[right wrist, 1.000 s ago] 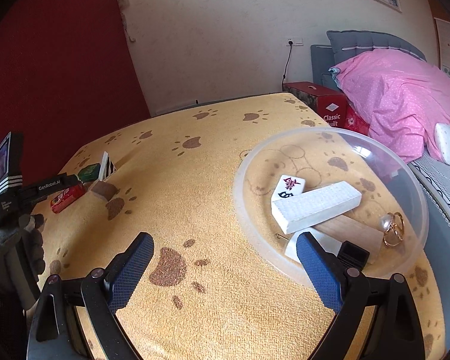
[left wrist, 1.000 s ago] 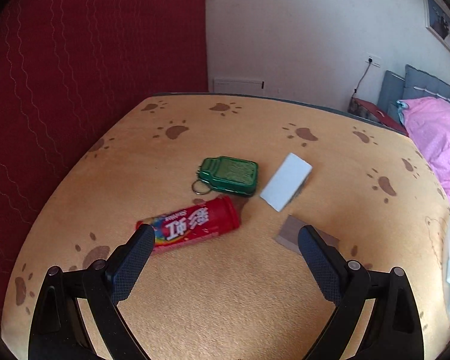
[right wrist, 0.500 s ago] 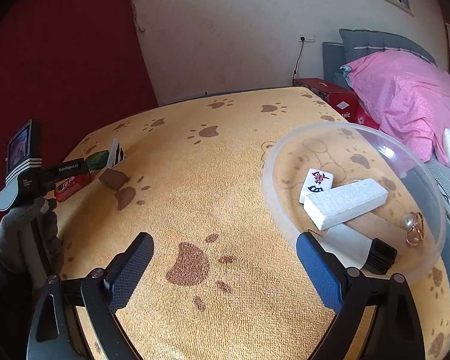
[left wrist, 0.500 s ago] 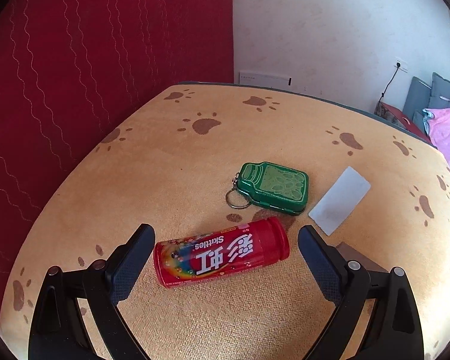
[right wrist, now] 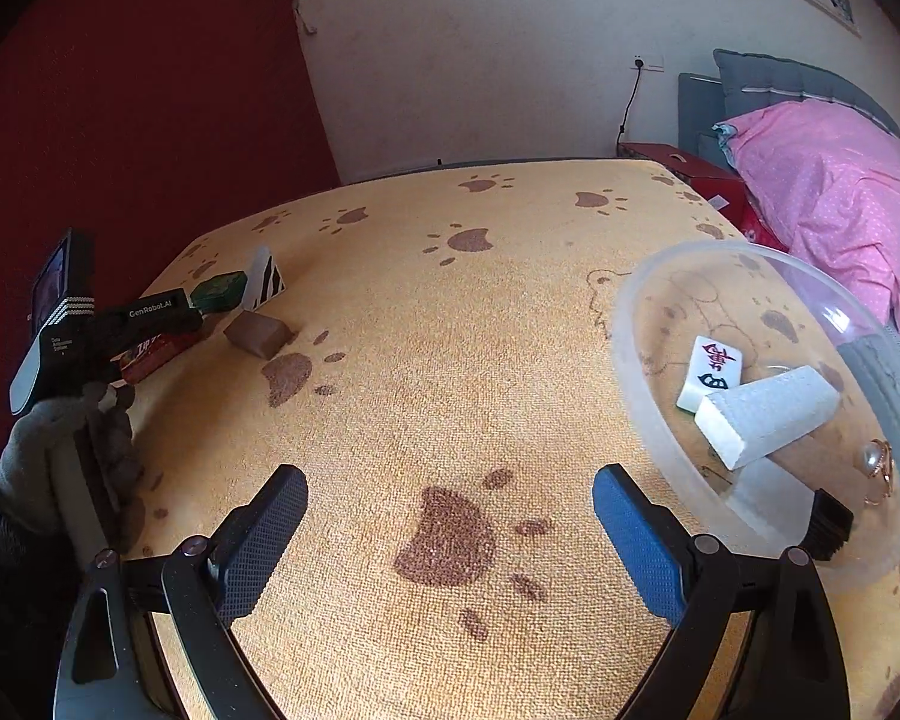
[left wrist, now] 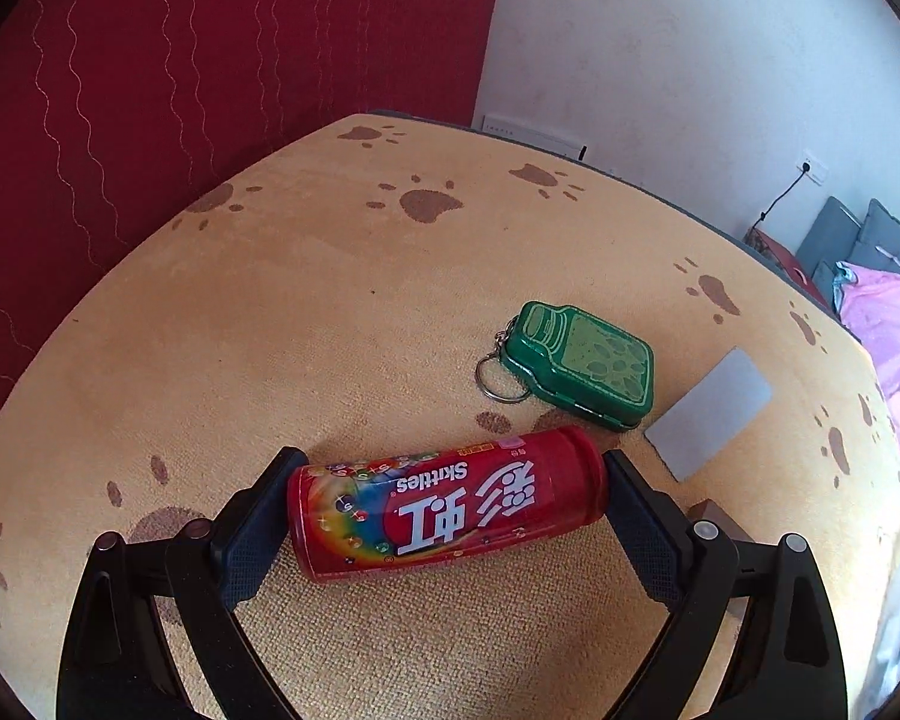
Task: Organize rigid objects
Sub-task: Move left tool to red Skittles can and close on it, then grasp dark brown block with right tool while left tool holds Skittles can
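**Rigid items on the paw-print worktop and in the clear bowl**

A red cylindrical Skittles candy tube (left wrist: 447, 504) lies on its side on the orange paw-print worktop (left wrist: 306, 300), its printed label upside down in the left wrist view. Just behind it rests a flat green jar-shaped tin (left wrist: 579, 369) with a metal key ring on its neck. Right of the tin lies a flat pale grey rectangular card (left wrist: 709, 413). A small brown block (right wrist: 257, 333) sits near these. Well apart, a clear round plastic bowl (right wrist: 642, 312) holds a white mahjong tile (right wrist: 711, 371), a white foam block (right wrist: 765, 414) leaning across it, a gold pearl ring (right wrist: 876, 468) and a small black cap (right wrist: 829, 525).
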A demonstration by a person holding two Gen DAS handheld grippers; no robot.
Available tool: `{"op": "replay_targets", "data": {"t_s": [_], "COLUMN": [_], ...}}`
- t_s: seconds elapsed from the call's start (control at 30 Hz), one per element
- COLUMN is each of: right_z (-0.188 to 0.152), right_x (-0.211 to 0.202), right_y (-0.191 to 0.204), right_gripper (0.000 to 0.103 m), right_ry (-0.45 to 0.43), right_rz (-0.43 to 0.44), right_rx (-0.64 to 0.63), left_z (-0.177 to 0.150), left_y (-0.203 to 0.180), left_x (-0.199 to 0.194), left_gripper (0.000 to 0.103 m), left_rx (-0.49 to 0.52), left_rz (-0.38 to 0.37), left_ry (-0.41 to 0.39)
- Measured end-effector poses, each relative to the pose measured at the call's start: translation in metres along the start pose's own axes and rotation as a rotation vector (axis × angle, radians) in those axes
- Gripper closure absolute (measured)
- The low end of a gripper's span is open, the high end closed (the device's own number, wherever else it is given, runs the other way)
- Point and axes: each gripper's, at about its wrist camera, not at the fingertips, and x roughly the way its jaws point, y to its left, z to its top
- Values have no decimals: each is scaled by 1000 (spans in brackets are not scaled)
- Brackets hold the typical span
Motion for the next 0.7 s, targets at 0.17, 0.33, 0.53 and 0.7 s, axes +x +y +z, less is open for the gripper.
{"op": "replay_targets", "data": {"t_s": [0.17,0.33,0.53,0.7], "right_z": [6,15,30,44], "right_x": [15,33,57,77], "right_y": [15,35,65,87], "right_gripper": [5,5,5,5], "right_ry": [45,90,119,133], "right_rz": [27,66,107,133], "right_rx": [-7,-16,-28,-7], "left_z": [-1,-2,-1,2], "left_y": [4,7,13,20], "left_x": [-4,-12,-25,-32], "left_gripper": [7,7,7,7], "left_rx": [-10,-6,-3,-12], "left_rz": [-15,9,53,74], "left_ry": [-14,-44,-101,-135]}}
